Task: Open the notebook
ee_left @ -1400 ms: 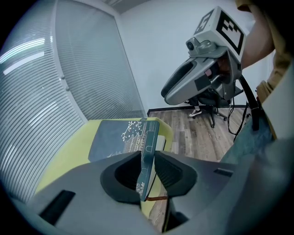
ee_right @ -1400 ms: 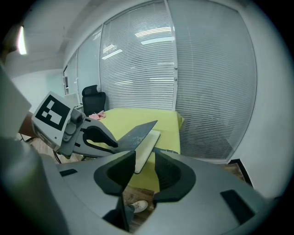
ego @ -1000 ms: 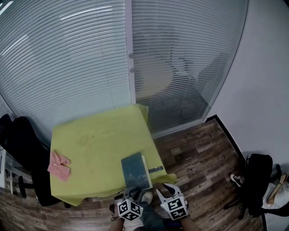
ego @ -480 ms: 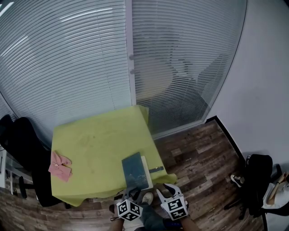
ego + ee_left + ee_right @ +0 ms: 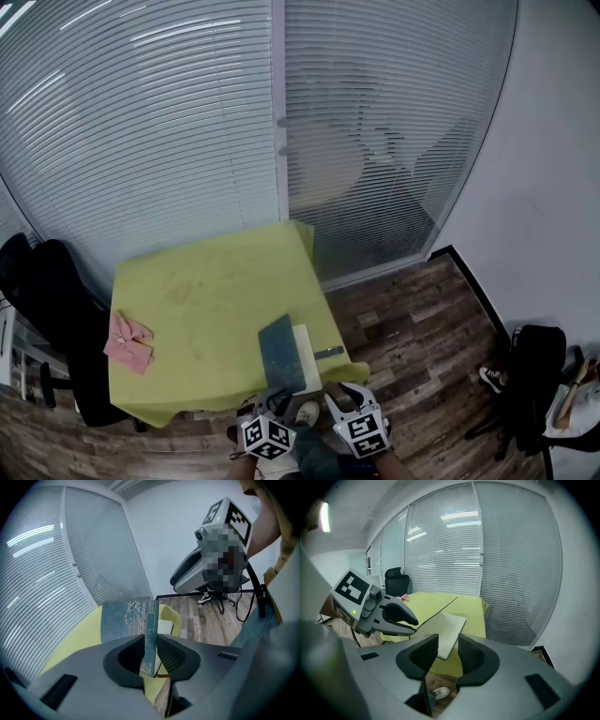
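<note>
The notebook lies at the near right corner of the yellow-green table (image 5: pixel 197 291). Its teal cover (image 5: pixel 279 352) is lifted off the white first page (image 5: pixel 307 349). My left gripper (image 5: pixel 272 401) is shut on the cover's near edge. In the left gripper view the cover (image 5: pixel 124 620) stands on edge between the jaws of that gripper (image 5: pixel 151 656), which have just closed a little further on it. My right gripper (image 5: pixel 345 397) hovers open just right of it, off the table's edge. In the right gripper view nothing sits between the jaws of that gripper (image 5: pixel 447 651), and the white page (image 5: pixel 450 630) lies ahead.
A crumpled pink cloth (image 5: pixel 128 341) rests at the table's left edge. A small grey stick-like thing (image 5: pixel 326 352) lies right of the notebook. A black office chair (image 5: pixel 47 309) stands to the left. Glass walls with blinds run behind. A black bag (image 5: pixel 534 375) sits on the wooden floor.
The teal cover has swung further up and to the left, baring more of the white page. Both grippers have stayed about where they were.
</note>
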Available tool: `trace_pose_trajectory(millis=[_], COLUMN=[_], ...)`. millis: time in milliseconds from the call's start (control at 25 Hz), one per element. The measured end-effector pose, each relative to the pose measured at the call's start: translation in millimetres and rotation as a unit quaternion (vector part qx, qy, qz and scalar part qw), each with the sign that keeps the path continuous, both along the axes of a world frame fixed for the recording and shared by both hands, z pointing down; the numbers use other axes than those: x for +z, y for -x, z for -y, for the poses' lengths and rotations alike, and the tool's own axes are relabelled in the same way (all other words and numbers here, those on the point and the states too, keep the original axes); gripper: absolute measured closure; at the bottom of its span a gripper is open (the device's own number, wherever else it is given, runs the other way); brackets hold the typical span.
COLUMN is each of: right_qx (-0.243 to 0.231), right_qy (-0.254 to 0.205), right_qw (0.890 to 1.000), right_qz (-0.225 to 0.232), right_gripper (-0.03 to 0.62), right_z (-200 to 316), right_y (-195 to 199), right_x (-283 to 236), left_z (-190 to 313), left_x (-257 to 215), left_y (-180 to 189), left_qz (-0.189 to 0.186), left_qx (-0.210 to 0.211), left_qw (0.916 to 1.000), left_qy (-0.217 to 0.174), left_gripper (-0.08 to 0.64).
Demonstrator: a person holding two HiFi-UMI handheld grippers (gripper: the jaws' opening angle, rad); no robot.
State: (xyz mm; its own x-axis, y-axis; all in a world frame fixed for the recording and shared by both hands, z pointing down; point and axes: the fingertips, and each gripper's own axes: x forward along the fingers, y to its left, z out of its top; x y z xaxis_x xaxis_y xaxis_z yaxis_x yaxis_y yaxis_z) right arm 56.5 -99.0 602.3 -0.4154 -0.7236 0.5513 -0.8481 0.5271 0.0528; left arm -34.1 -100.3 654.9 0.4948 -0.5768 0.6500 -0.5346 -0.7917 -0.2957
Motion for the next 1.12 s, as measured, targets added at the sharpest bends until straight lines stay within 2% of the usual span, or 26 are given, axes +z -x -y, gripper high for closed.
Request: trace_pose_trajectory(millis=[360,1120], right_qx=[-0.010,-0.015], right_qy=[-0.004,-0.007], right_qw=[1.000,1.000], right_qz=[-0.004,-0.004], right_gripper=[0.448,0.451], right_z=[-1.7,-3.5], right_y=[9.7,15.2], right_x=[-2.2,-1.8], left_z=[-1.6,-5.7], left_x=[-7.8,-15.4], left_y=[12.8,36.5], left_qz=[-0.031,-0.071], left_qx=[-0.028,-0.076], left_qw=[0.9991,0.9945], left_qy=[-0.002,-0.011], left_gripper=[0.465,0.472])
